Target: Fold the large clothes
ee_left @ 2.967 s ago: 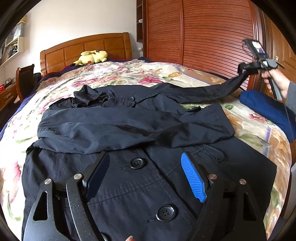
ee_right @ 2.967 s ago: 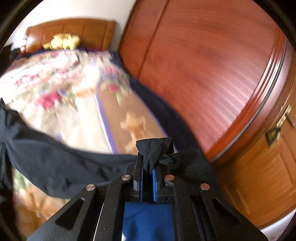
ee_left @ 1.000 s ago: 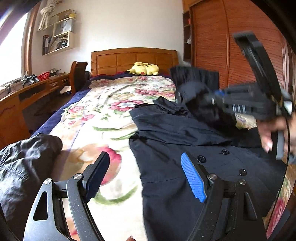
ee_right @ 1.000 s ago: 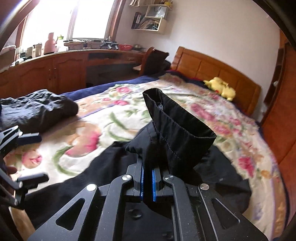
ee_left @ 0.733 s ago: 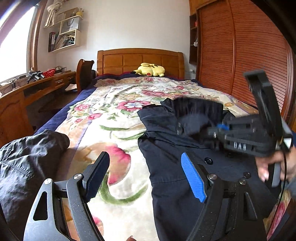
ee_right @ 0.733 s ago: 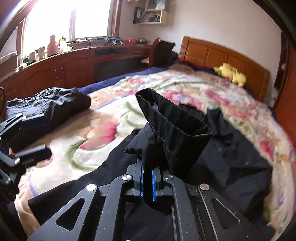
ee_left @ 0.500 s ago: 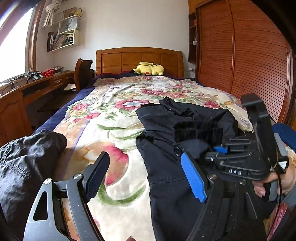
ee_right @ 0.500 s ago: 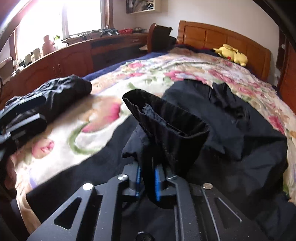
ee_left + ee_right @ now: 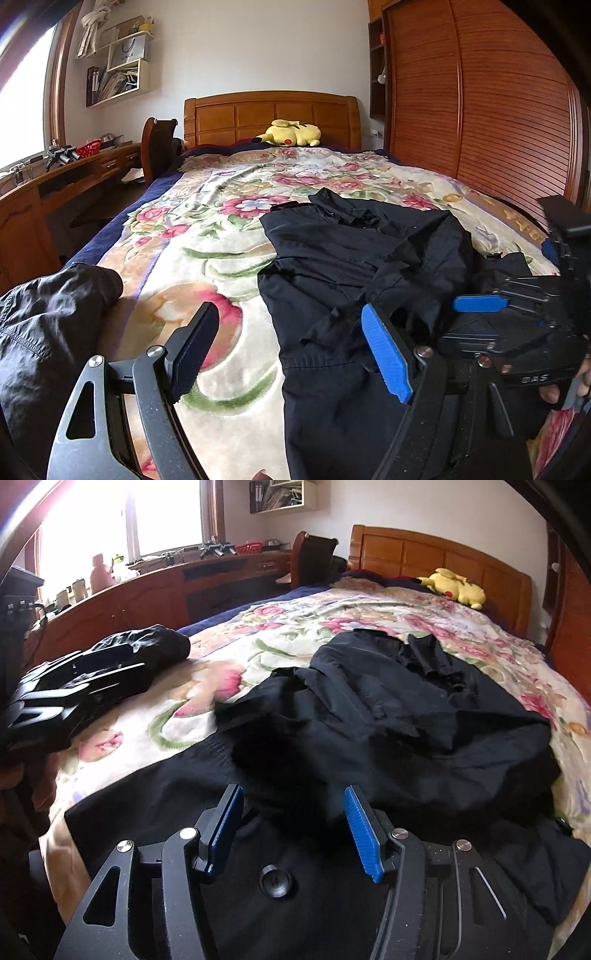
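Observation:
A large black buttoned coat lies spread on the floral bedspread, with both sleeves folded over its front. It also shows in the right wrist view. My left gripper is open and empty, hovering over the coat's left edge and the bedspread. My right gripper is open and empty just above the coat near a button; it also shows in the left wrist view at the right. The sleeve cuff lies on the coat ahead of it.
A second dark garment is bundled at the bed's left edge. A yellow plush toy lies by the wooden headboard. A wooden desk and chair stand left; a wooden wardrobe stands right.
My right gripper came down onto the coat, opened and let go of the sleeve cuff, which now lies on the coat front. The left gripper stayed open.

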Demonstrator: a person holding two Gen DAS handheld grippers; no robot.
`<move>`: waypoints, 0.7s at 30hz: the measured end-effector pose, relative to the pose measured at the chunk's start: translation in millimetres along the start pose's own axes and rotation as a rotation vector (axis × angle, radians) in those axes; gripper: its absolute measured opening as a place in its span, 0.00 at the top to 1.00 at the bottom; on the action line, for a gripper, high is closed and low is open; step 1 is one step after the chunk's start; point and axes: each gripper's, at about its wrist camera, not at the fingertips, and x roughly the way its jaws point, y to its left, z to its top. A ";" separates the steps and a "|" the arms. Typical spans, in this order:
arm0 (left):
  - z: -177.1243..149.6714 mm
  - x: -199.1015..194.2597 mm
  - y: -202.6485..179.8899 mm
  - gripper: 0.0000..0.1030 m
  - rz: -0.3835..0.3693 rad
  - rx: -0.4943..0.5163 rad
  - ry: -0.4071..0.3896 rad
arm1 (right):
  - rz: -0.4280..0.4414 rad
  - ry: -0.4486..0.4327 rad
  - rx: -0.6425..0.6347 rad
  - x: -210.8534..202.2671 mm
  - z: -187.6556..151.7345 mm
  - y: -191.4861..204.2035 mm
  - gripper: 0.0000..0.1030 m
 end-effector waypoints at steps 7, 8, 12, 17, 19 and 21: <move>-1.1 3.2 -9.7 0.22 -0.016 0.010 0.010 | -0.158 0.008 0.059 6.1 -25.9 -19.6 0.43; -1.4 3.7 -12.6 0.22 -0.021 0.013 0.011 | -0.172 0.011 0.076 7.8 -28.2 -24.0 0.43; -0.8 8.3 -28.1 0.22 -0.036 0.038 0.018 | -0.223 0.014 0.124 10.4 -32.0 -38.1 0.43; 6.9 13.1 -45.7 0.22 -0.068 0.040 0.009 | -0.314 0.020 0.121 8.6 -32.5 -44.1 0.43; 9.1 15.3 -50.0 0.22 -0.077 0.036 0.005 | -0.347 0.027 0.110 8.4 -35.0 -43.3 0.43; 9.9 20.9 -54.3 0.22 -0.085 0.034 0.017 | -0.356 0.038 0.119 8.0 -40.4 -45.4 0.43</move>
